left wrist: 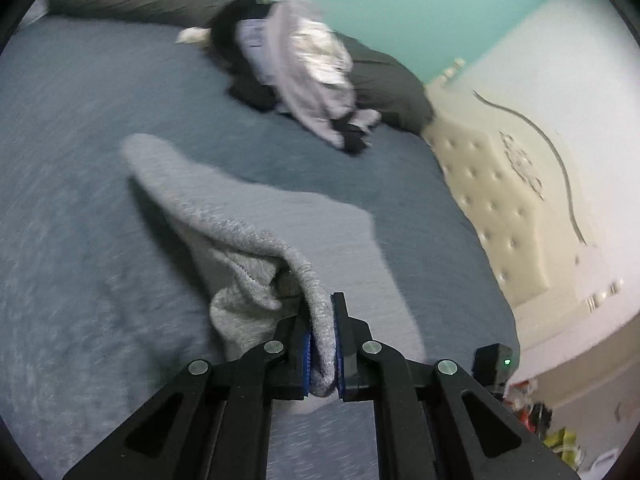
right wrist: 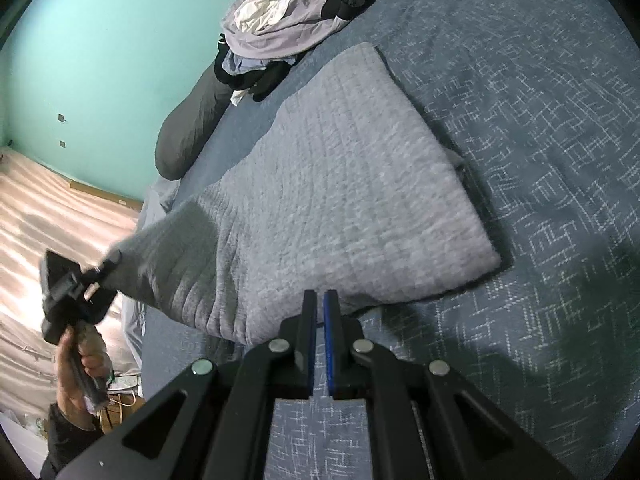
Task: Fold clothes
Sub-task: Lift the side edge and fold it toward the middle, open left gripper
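On the bed [right wrist: 540,128], off to the left, left tongs [left wrist: 322,322] are clamped on a lifted corner of the grey garment [right wrist: 340,184], a hand [right wrist: 82,376] gripping the handle. Garment's main body lies flat just ahead of the right tongs [right wrist: 320,304], which hover over the cover, nearly together, gripping nothing. Beyond both, a clothes pile [right wrist: 288,12] waits.

Dim, cool indoor light. Left wrist view smeared w/ motion blur, worst on clothes pile [left wrist: 296,68]. Right wrist view sharper; soft dark shadows on bedspread [right wrist: 540,152] right of grey garment [right wrist: 340,184]. Fisheye warp, black corners.
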A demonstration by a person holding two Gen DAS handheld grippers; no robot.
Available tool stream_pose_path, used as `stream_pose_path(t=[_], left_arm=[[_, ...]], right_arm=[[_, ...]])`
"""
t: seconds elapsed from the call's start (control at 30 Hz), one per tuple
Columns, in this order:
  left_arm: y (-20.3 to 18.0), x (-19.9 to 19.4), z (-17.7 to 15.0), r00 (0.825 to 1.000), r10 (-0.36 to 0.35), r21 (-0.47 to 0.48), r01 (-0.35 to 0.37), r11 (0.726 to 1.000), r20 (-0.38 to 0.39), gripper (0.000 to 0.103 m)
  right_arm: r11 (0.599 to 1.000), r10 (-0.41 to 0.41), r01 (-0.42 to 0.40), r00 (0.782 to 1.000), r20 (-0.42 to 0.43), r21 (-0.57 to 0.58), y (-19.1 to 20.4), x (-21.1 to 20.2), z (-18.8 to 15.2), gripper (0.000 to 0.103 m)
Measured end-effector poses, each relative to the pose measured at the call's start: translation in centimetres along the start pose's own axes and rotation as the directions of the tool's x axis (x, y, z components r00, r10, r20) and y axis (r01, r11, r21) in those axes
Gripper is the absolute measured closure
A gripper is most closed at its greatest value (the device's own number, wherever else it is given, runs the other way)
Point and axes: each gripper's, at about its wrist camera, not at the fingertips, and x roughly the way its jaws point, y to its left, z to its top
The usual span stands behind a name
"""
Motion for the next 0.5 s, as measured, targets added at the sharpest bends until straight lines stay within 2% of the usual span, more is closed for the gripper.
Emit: stream_pose_path(t=[0.13,0.27,0.4,0.5], left_arm=[[-6.2,4.1,0.5,0.998,-0.048,0.091,0.052,0.994,-0.048,0.094],[-11.0,10.0,-0.6,0.990,-0.055,0.167,0.076,0.983,-0.131,0.094],[-13.2,16.5,-2.7,0.973,-0.052,0.172,0.092,0.981,-0.227,0.094],[-13.3,19.9,-4.4,0.953,-0.027,0.157,0.078,0.985,-0.301,0.093]], right_arm=[[1.000,0.016,-0.016,1.000,0.018,0.013,-0.7,-1.0,0.2,0.100],[0.999,0.030,-0.031,0.999,0.039,0.039,-1.8,-2.2,0.3,0.099],[0.994,0.043,-0.050,0.997,0.071,0.098,-3.5,-3.4,0.6,0.099],[0.991,0.045,-0.056,0.995,0.088,0.122,-4.3,-4.1,0.8,0.099]])
